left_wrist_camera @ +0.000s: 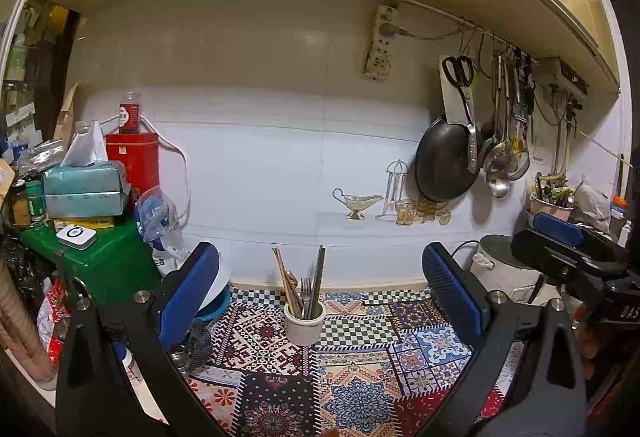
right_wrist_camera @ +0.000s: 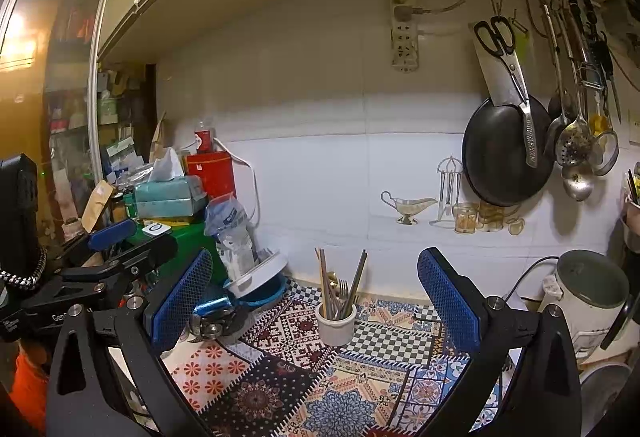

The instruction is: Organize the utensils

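Observation:
A small white ceramic cup (left_wrist_camera: 305, 324) (right_wrist_camera: 335, 324) stands on the patterned mat (left_wrist_camera: 360, 377) (right_wrist_camera: 320, 389) near the wall. It holds wooden chopsticks (left_wrist_camera: 285, 279) (right_wrist_camera: 323, 281), dark metal chopsticks (left_wrist_camera: 319, 279) (right_wrist_camera: 357, 283), a fork (left_wrist_camera: 306, 291) (right_wrist_camera: 343, 291) and a gold-tipped utensil. My left gripper (left_wrist_camera: 320, 285) is open, its blue pads either side of the cup and well short of it, nothing between them. My right gripper (right_wrist_camera: 316, 289) is also open and empty, back from the cup. Each gripper shows at the edge of the other's view.
Left side is crowded: green box (left_wrist_camera: 104, 257), red tin (left_wrist_camera: 134, 157), tissue pack (left_wrist_camera: 86, 185), plastic bag, white lid on a blue bowl (right_wrist_camera: 260, 285). A black pan (left_wrist_camera: 444, 161), scissors and ladles hang on the right wall. A white rice cooker (right_wrist_camera: 588, 297) sits at right.

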